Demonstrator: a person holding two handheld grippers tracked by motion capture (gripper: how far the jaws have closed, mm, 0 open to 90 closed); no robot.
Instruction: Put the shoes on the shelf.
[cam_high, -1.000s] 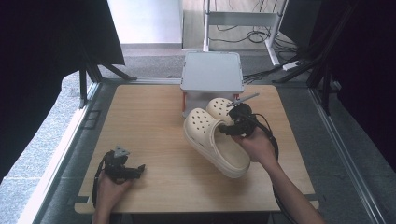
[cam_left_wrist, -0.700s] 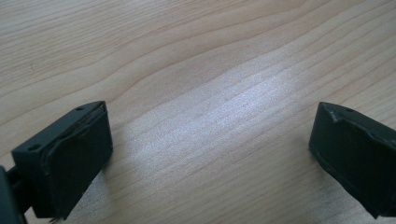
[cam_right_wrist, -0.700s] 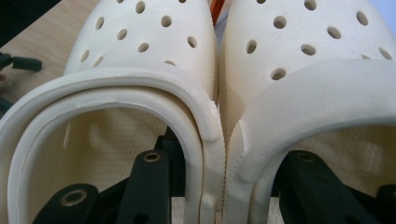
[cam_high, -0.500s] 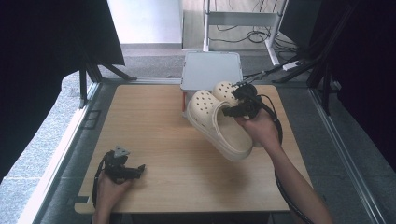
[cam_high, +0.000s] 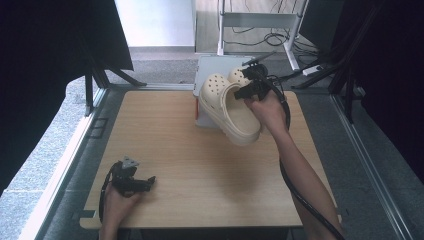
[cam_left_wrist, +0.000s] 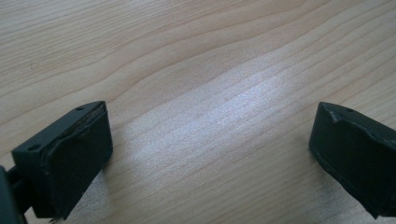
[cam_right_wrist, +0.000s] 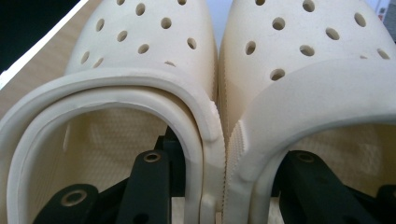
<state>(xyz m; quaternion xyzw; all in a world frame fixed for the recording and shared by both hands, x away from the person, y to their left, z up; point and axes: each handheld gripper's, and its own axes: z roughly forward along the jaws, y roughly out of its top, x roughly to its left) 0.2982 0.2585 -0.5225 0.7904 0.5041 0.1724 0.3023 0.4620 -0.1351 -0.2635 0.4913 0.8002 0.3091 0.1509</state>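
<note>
A pair of cream perforated clogs (cam_high: 227, 107) hangs in the air above the back of the wooden table (cam_high: 150, 135), partly over a grey box (cam_high: 212, 65). My right gripper (cam_high: 250, 89) is shut on them. In the right gripper view one black jaw sits inside the left clog (cam_right_wrist: 140, 46) and the other inside the right clog (cam_right_wrist: 303, 56), pinching their touching inner walls together at my right gripper (cam_right_wrist: 219, 163). My left gripper (cam_high: 146, 182) rests on the table near the front left corner. Its jaws stand open with bare wood between them in the left gripper view (cam_left_wrist: 210, 154).
The grey box stands at the table's far edge, just behind the raised shoes. A black cable (cam_high: 295, 185) trails from the right gripper along the forearm. Dark frame legs (cam_high: 95, 80) and metal rails flank the table on both sides.
The right hand has lifted the pair of clogs off the table and carried them farther back, toward the grey box. The left gripper has stayed where it was.
</note>
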